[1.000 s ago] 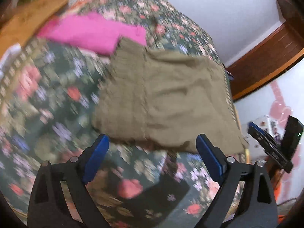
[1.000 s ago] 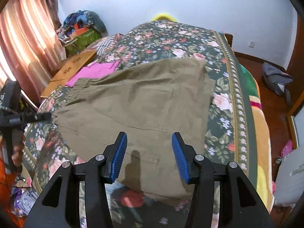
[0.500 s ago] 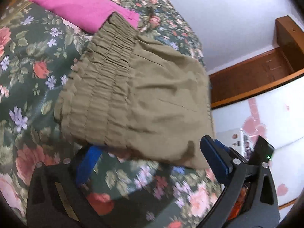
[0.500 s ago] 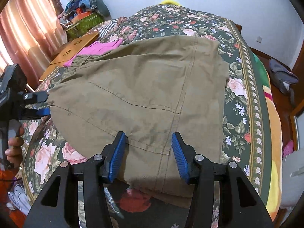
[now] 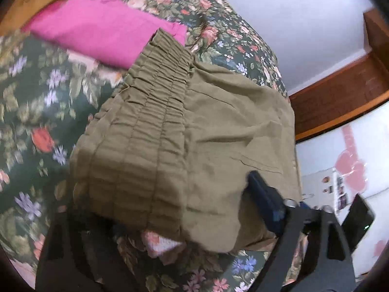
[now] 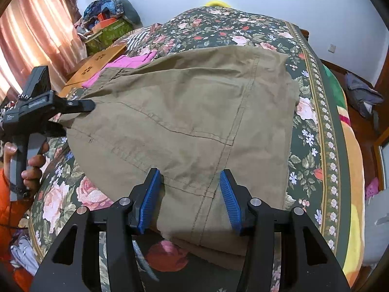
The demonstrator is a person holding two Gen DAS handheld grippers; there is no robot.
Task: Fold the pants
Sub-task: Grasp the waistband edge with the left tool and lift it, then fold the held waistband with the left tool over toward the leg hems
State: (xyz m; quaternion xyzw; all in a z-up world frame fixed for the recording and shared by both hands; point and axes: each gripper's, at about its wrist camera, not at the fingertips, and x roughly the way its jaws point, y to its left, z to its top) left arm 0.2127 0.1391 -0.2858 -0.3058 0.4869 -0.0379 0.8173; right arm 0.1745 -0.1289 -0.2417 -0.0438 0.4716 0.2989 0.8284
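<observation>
Right gripper: fingers spread apart, straddling the near hem end of the pants, not yet clamped; cloth lies between the 2 blue pads.

Left gripper: 1 blue finger rests on top of the waist corner; the other finger is hidden under the cloth, so the corner sits between them. Whether they are clenched on it, I cannot tell.

Pants: olive, already doubled, lying flat on the floral bed, elastic waistband toward the left gripper. Beyond the waistband, touching it, a pink garment.

Step in hand (judgement): taking hold of both ends for the next fold. Next move calls for both grippers to close on all layers, then carry 1 end over the other with edges aligned.

Change vs 0.5 s ago: the left gripper has slid further in, waist corner now well between its fingers; the right gripper has crept forward, with more cloth between its fingers, its gap unchanged. Vs 1.0 s ago: both were short of the cloth.
</observation>
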